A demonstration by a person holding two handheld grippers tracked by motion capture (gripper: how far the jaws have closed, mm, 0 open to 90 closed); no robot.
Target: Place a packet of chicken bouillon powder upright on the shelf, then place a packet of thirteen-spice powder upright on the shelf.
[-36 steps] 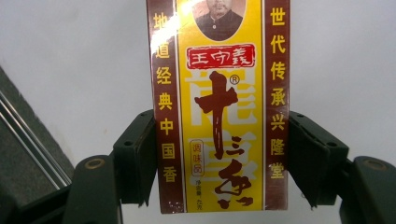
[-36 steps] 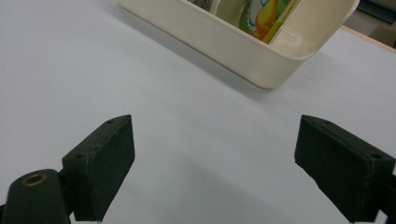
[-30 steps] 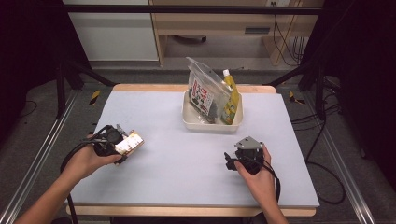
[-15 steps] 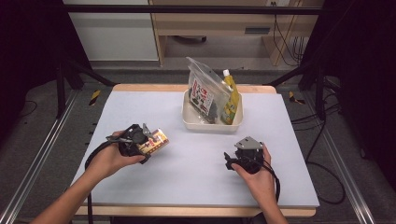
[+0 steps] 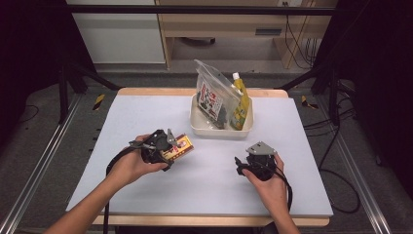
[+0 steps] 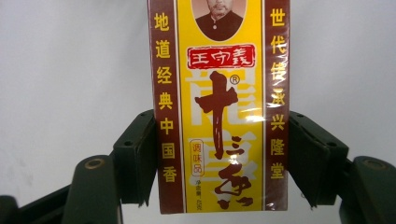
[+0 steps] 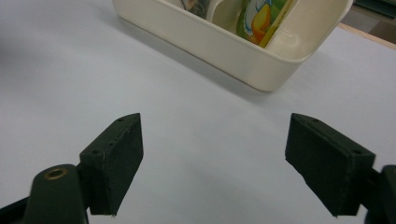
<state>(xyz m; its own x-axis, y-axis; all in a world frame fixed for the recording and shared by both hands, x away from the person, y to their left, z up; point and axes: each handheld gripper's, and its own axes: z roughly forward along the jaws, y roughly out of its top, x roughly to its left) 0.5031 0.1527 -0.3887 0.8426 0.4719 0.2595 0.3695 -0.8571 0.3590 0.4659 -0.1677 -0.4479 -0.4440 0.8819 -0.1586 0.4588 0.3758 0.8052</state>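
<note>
The left tool (image 5: 171, 146) is gripping a flat yellow-and-maroon cardboard seasoning box (image 6: 219, 105) across its narrow sides, left of centre in the high view, its printed face staying readable. The right tool (image 7: 215, 163), jaws just closing slightly, is standing open and empty, facing the cream plastic tub (image 7: 243, 56).

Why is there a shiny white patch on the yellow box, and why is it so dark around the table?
Left gripper view: lamp glare on the glossy wrap of the yellow box. High view: light falls on the table, so the room's edges go black. Right gripper view: the tub casts a soft shadow.
</note>
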